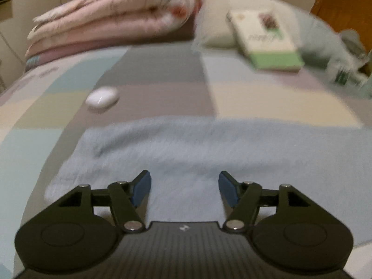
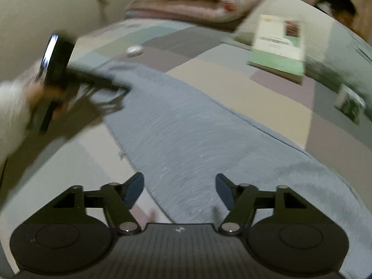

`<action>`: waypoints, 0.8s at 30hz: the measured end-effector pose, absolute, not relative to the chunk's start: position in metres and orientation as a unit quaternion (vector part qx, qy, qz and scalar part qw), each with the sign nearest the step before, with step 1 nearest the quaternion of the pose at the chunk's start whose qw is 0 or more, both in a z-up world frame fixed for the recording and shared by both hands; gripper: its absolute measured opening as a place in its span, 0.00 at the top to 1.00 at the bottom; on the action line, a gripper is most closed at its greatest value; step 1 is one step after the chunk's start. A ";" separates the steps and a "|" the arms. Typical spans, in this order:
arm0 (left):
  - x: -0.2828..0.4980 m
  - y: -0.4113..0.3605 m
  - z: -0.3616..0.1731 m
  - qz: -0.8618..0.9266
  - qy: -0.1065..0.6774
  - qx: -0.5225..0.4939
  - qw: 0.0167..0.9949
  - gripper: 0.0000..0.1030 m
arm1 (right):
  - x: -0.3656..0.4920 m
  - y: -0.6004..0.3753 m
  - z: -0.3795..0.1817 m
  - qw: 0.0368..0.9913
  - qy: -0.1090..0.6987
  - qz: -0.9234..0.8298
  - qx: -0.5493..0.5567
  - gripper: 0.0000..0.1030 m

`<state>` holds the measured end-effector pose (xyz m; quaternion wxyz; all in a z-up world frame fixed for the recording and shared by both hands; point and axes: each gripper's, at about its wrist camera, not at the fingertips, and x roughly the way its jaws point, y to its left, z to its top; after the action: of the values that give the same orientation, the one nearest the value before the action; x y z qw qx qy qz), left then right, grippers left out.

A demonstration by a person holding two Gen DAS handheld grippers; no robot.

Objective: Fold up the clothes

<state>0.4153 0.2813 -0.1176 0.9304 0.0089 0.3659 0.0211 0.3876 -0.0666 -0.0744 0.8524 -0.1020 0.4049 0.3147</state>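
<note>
Blue-grey garment, a soft ribbed or fleecy piece, lies spread flat on the patchwork bedspread as one long band, and both grippers hover over it. Start with the right gripper: its jaws stand wide apart with nothing pinched between the blue pads, and the cloth lies directly below and ahead of them, its near edge running just under the left finger. From there the garment's long axis stretches away up and to the left in the right wrist view, toward the left gripper, which sits at the far end of the band, held by a hand in a pale sleeve. That tool is badly smeared by motion in this view, so whether it touches the cloth there is hard to say. In its own camera the left gripper also shows spread jaws, empty, with the garment running crosswise right in front of it.

So each hand is nearest to its own end of the band, and the fabric appears released at both ends. Probably the next fold goes across the long axis, one end carried toward the other.

Farther out on the bed rest a small white case, a green-and-white book against a pillow, and a folded pink quilt.
</note>
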 end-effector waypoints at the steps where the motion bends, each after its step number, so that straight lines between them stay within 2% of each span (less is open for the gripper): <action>1: 0.407 0.289 -0.121 0.020 0.361 0.011 0.932 0.31 | 0.390 -0.070 -0.075 0.855 0.406 0.309 -0.088 0.20; 3: 0.391 0.308 -0.123 0.031 0.362 0.008 0.932 0.25 | 0.394 -0.079 -0.076 0.860 0.410 0.298 -0.062 0.20; 8: 0.381 0.326 -0.109 0.064 0.399 0.022 0.915 0.25 | 0.398 -0.096 -0.084 0.865 0.422 0.268 -0.036 0.19; 11: 0.387 0.307 -0.091 0.059 0.377 0.053 0.923 0.27 | 0.398 -0.106 -0.084 0.868 0.425 0.256 -0.030 0.17; 15: 0.419 0.281 -0.080 0.003 0.360 0.006 0.933 0.23 | 0.396 -0.114 -0.077 0.878 0.415 0.237 -0.036 0.15; 20: 0.473 0.253 -0.114 0.009 0.401 0.015 0.916 0.22 | 0.392 -0.129 -0.062 0.887 0.398 0.234 -0.022 0.13; 22: 0.480 0.260 -0.125 0.042 0.394 0.012 0.918 0.11 | 0.388 -0.140 -0.058 0.891 0.393 0.228 -0.026 0.12; 24: 0.480 0.276 -0.127 0.080 0.385 -0.014 0.919 0.09 | 0.381 -0.156 -0.054 0.897 0.388 0.210 -0.037 0.11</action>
<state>0.4802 0.2756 -0.1272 0.9194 -0.0144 0.3847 0.0802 0.3815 -0.1558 -0.0540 0.8965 -0.0370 0.3882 0.2101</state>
